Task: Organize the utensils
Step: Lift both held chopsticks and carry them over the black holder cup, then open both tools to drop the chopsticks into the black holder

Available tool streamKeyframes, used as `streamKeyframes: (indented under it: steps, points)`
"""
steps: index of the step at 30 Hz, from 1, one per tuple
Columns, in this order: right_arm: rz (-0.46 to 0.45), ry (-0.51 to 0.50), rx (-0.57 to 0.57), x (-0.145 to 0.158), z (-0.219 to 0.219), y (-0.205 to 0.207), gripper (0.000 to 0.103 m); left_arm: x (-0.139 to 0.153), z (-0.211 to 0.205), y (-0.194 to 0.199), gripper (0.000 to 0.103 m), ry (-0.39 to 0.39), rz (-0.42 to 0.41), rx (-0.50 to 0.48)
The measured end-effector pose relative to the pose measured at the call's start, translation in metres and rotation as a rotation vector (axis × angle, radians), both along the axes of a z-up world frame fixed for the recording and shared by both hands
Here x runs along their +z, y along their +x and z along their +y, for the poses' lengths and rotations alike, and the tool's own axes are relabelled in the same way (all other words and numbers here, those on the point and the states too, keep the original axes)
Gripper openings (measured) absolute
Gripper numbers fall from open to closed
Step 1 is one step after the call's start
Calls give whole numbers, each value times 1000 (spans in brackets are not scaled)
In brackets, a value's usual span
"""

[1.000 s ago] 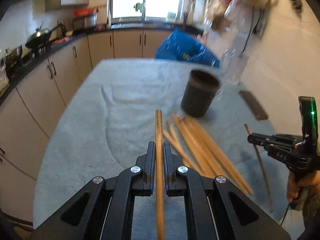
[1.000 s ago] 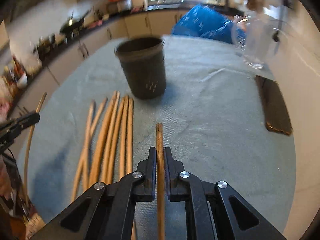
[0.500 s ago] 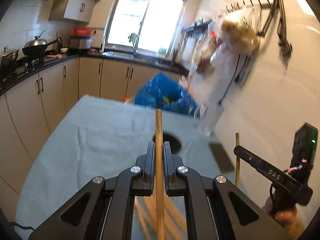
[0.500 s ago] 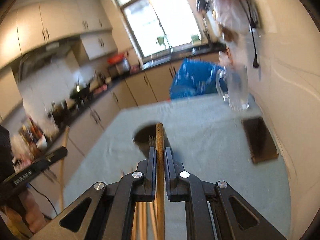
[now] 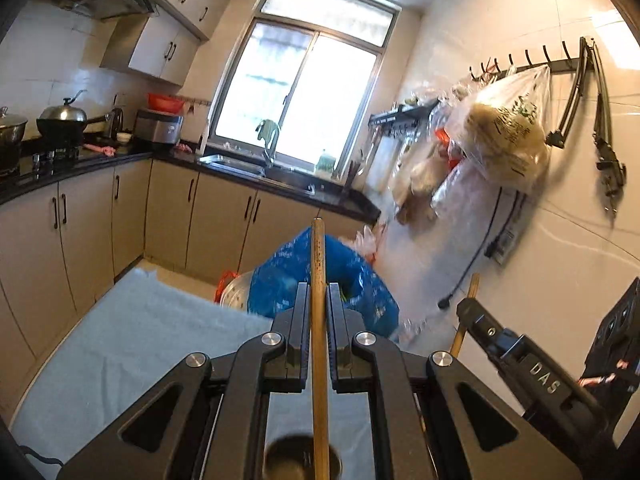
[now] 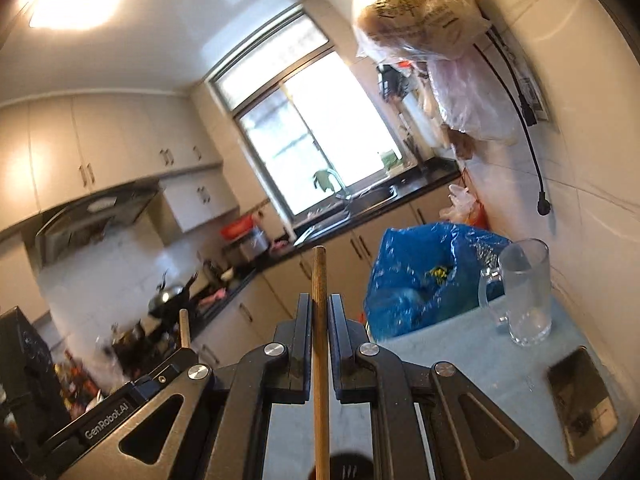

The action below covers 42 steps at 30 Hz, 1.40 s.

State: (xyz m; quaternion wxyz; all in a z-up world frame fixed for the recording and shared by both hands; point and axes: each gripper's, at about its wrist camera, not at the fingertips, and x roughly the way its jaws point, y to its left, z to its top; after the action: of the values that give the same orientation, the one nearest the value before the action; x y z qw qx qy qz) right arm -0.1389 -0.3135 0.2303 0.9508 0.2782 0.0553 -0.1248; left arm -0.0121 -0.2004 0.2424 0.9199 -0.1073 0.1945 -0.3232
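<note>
The left gripper (image 5: 319, 312) is clenched on a long round wooden chopstick (image 5: 318, 264), its black jaws nearly touching with only the stick between them. The stick runs straight along the gripper's midline and juts well past the fingertips; its near end passes back over the rim of a dark round utensil cup (image 5: 288, 460), which sits directly below the gripper on the bench covered in pale blue cloth (image 5: 132, 344).

The right gripper (image 6: 320, 312) is clamped the same way on a second wooden chopstick (image 6: 320, 280), which also lies along its midline and sticks out ahead of the fingertips. The same dark cup (image 6: 348, 467) shows just under this gripper.

Off to the left gripper's right, the other tool's body carries the white letters "DAS". Off to the right gripper's left, the other tool's black side reads "GenRobot.AI".

Ahead of both grippers, at the far end of the bench, sits a crumpled blue plastic bag (image 6: 424, 276). Forward and right of the right gripper stand a clear tall drinking glass (image 6: 526, 292) and, nearer, a flat dark brown rectangular slab (image 6: 582, 400) on the cloth.
</note>
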Motion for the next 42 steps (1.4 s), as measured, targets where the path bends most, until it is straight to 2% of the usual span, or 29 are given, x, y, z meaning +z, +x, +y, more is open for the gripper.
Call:
streamKeyframes:
  steps: [5,9,15,21,24,25,26,28,30,32,35,38,42]
  points:
    - [-9,-25,-44,-14,-5,26,8,-6,-20,24,7,8,-48,43]
    - [11,-69,-54,-31,-1,38,8,-23,-33,32,7,53,-76,65]
    - [65,-72,-36,-57,2,43,8,-54,-39,46,7,96,-23,69]
    - [110,-85,-14,-67,8,39,10,-63,-30,44,7,107,15,94]
    - [120,-94,-11,-67,12,31,18,-57,-22,37,8,108,17,98]
    - [119,-101,-13,-65,13,28,25,-54,-18,34,11,108,21,99]
    - [117,-111,-16,-62,15,25,31,-50,-13,30,20,106,30,101]
    - [111,-128,-22,-55,17,13,35,-43,-1,21,32,89,37,108]
    - [110,-137,-24,-48,20,-1,38,-35,14,11,37,83,29,122]
    - [111,-145,-29,-44,24,-15,49,-28,30,-1,49,79,20,131]
    - [137,-167,-22,-44,32,-43,58,-25,57,-20,62,89,11,157]
    - [214,-171,24,-60,42,-64,65,-37,84,-37,69,134,29,185]
    - [360,-174,118,-102,57,-82,67,-81,112,-45,69,210,150,200]
